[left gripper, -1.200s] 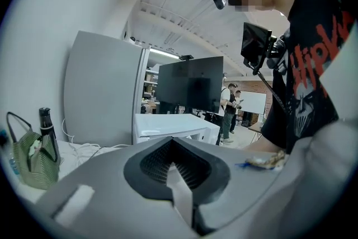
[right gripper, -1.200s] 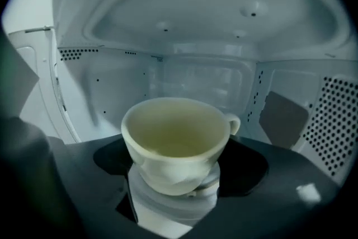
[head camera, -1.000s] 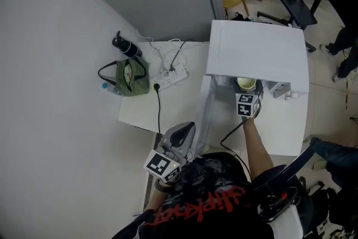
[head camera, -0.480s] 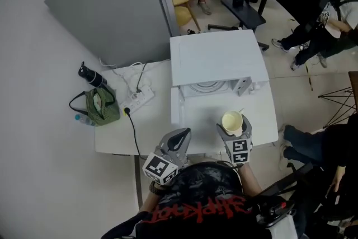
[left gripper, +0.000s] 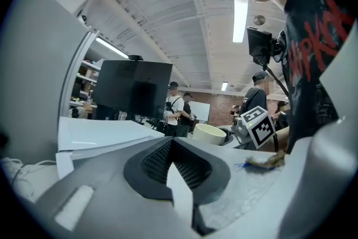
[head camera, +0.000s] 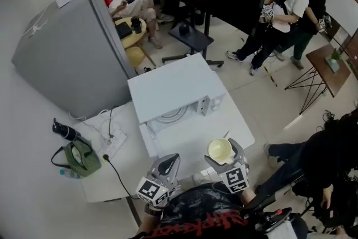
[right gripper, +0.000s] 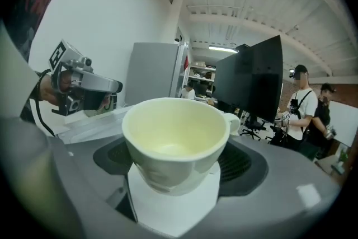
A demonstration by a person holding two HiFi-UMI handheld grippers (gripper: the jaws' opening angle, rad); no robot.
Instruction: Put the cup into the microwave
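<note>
One cream cup (right gripper: 173, 137) sits clamped in the right gripper (head camera: 222, 153), outside the open microwave (head camera: 173, 89), so placing it inside remains; left gripper (head camera: 166, 164) closed, empty.

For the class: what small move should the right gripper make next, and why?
Probably carry the cup forward toward the open microwave: the right gripper grips it in front of the oven, outside the cavity, and what shows of the turntable is bare.
</note>
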